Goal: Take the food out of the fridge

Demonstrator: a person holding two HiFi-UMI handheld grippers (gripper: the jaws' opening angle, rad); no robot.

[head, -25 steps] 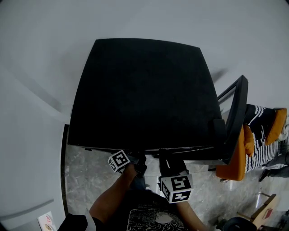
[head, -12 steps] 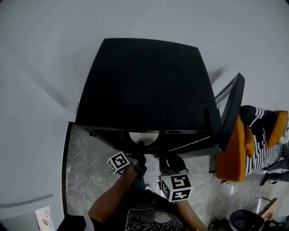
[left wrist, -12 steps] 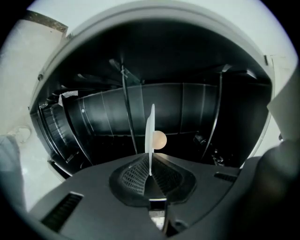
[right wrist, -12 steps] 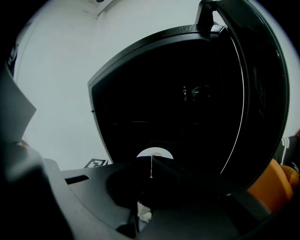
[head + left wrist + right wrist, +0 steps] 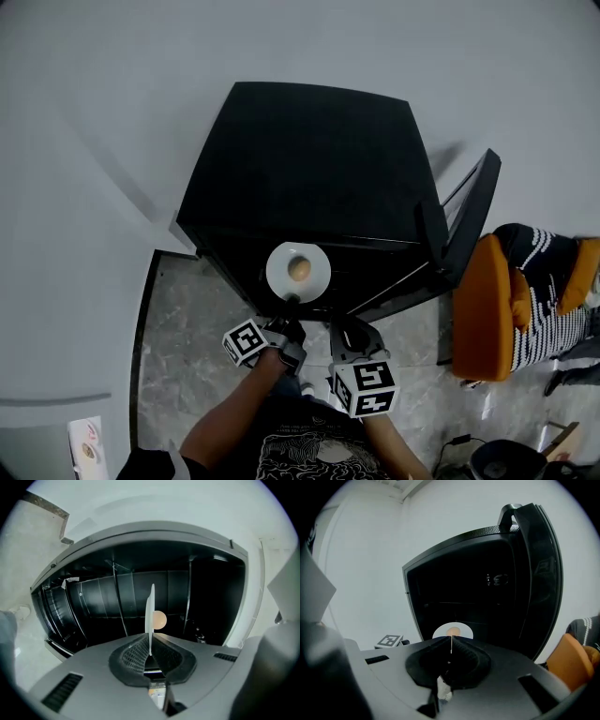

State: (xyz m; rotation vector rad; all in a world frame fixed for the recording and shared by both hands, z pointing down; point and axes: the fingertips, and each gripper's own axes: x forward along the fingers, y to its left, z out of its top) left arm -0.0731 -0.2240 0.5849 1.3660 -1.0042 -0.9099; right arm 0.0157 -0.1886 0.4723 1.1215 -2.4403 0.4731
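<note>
Grey wall (image 5: 84, 131) backs open fridge (image 5: 309, 169); left gripper (image 5: 150, 646) pinches plate (image 5: 279, 272) by its rim, food (image 5: 299, 269) beyond its fingers (image 5: 133, 656); right gripper (image 5: 451, 645) closed, empty. Likely lift-out step; next, keep plate level.

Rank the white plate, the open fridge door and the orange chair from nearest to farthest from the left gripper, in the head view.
1. white plate: clamped in the left gripper.
2. fridge door: open, to the right.
3. orange chair: beyond the door, far right.

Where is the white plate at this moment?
In the head view the plate is at the centre, at the open front of the fridge, its near rim held by the left claw.
</note>
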